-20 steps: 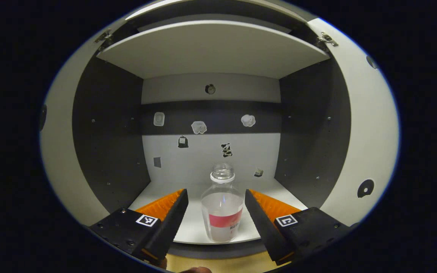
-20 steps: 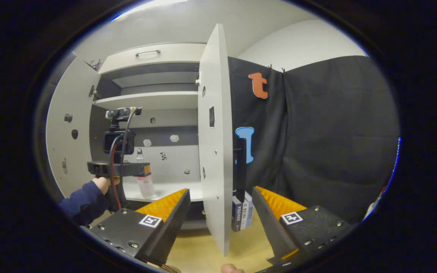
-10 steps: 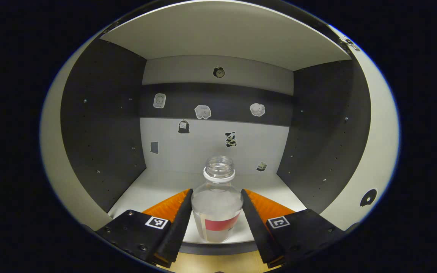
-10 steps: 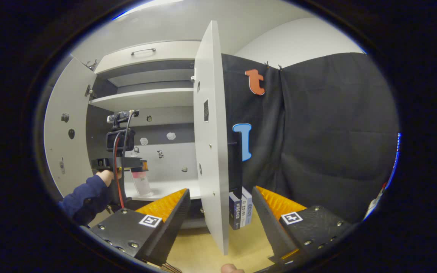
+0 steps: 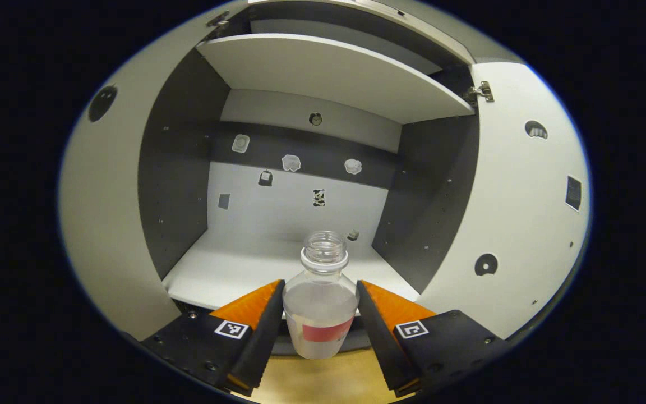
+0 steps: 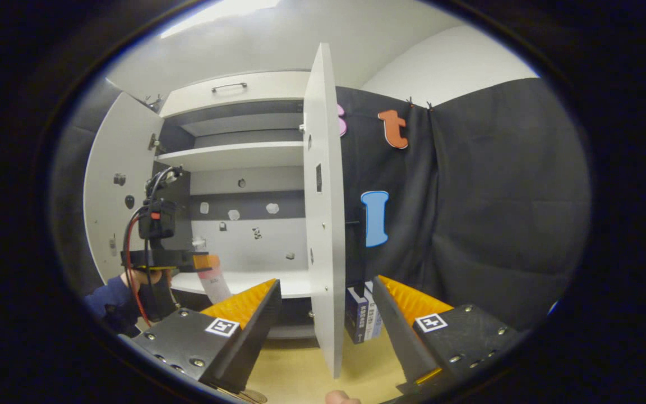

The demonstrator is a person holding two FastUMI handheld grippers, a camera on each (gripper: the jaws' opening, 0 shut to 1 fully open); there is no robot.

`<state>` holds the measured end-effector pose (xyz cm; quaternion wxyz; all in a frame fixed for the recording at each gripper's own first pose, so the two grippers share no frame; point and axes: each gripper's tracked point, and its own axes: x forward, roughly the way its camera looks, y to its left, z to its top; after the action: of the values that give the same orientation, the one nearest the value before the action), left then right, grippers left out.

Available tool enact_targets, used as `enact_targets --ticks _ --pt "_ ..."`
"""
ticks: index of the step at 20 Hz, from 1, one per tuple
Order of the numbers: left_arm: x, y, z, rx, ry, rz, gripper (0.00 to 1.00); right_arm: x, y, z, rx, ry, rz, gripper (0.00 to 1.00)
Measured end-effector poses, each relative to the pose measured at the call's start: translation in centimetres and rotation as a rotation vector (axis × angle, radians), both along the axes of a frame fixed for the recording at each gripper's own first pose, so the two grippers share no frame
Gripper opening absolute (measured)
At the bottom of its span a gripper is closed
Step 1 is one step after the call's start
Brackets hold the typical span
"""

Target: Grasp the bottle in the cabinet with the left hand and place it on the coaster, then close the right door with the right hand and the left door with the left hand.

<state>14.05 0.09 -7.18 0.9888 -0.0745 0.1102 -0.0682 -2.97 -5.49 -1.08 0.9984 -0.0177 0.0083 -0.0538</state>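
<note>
The left gripper [image 5: 320, 320] pinches the bottle [image 5: 321, 314] between its fingers, just outside the cabinet shelf [image 5: 227, 269] ahead. The right gripper [image 6: 326, 314] is spread, straddling the right door [image 6: 323, 224] edge. Coaster placement and both door closings remain.

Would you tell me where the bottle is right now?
In the left gripper view, the bottle sits clamped in the left gripper, at the front edge of the cabinet's lower shelf.
</note>
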Motion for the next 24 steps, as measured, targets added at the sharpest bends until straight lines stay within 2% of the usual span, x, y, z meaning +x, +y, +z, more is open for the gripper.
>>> enact_targets --ticks 1,12,20,24 --pt "-1.1 0.2 -0.7 -0.003 0.002 -0.005 0.80 -0.1 0.1 0.1 -0.002 -0.002 0.014 0.98" --pt "-10.6 1.9 -14.0 0.002 0.174 -0.012 0.81 -0.2 0.5 1.0 -0.005 -0.026 0.108 0.99" --pt "-14.9 2.2 -23.9 -0.124 0.309 0.008 0.81 0.2 0.3 1.4 -0.023 -0.039 0.131 0.99" --pt "-16.6 2.5 -27.6 -0.152 0.382 0.036 0.81 0.3 -0.3 1.2 -0.033 -0.034 0.124 0.99"
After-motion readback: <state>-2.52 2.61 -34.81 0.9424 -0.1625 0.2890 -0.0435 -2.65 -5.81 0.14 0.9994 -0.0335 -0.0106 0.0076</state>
